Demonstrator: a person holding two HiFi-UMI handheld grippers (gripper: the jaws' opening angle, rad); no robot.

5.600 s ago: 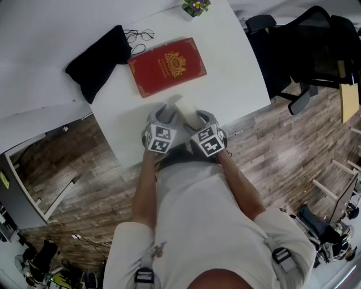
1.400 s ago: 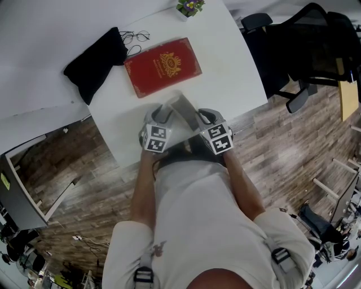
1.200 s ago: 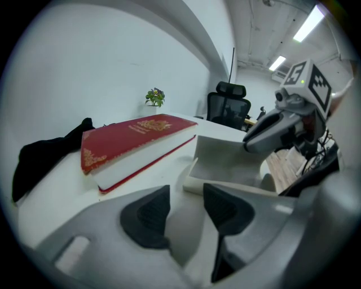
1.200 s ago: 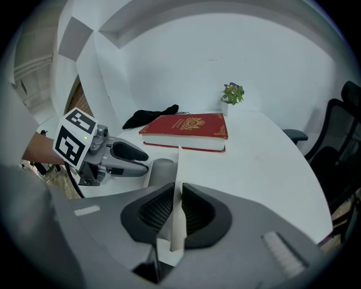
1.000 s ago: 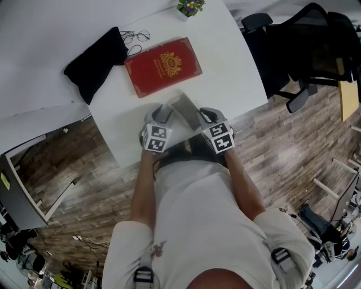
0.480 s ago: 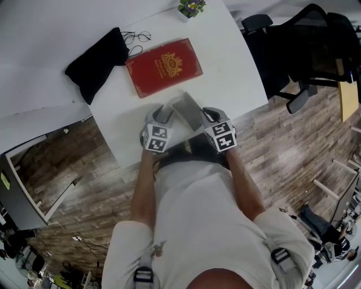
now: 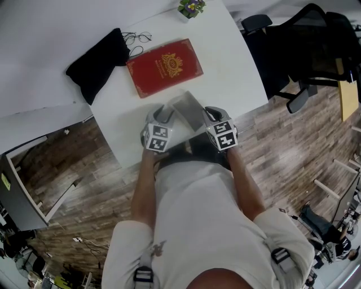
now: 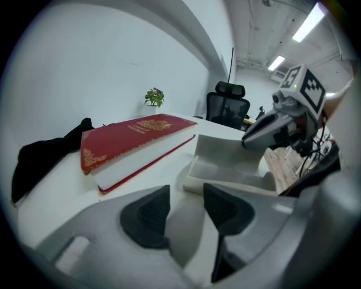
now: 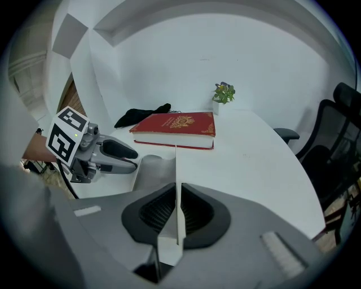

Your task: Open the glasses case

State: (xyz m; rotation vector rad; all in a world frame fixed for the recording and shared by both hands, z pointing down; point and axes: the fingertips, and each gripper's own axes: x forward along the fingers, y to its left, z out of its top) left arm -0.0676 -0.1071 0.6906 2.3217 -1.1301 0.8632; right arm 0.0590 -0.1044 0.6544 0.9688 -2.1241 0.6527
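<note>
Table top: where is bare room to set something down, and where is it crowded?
Free: the table strip right of the red book, from the plant to the near edge; a patch left of the left gripper. Crowded: far left, where black pouch, glasses and book bunch; near edge, where it and the right gripper flank the glasses case.

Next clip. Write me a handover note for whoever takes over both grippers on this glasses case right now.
Right gripper: shut on the lid, holding it raised.
Left gripper: open, empty, tips near the base.
Glasses case: at the table's near edge, in front of the red book. The glasses lie beyond, by the black pouch.
Done: lid lifted.
Left: swing it fully back, release.
</note>
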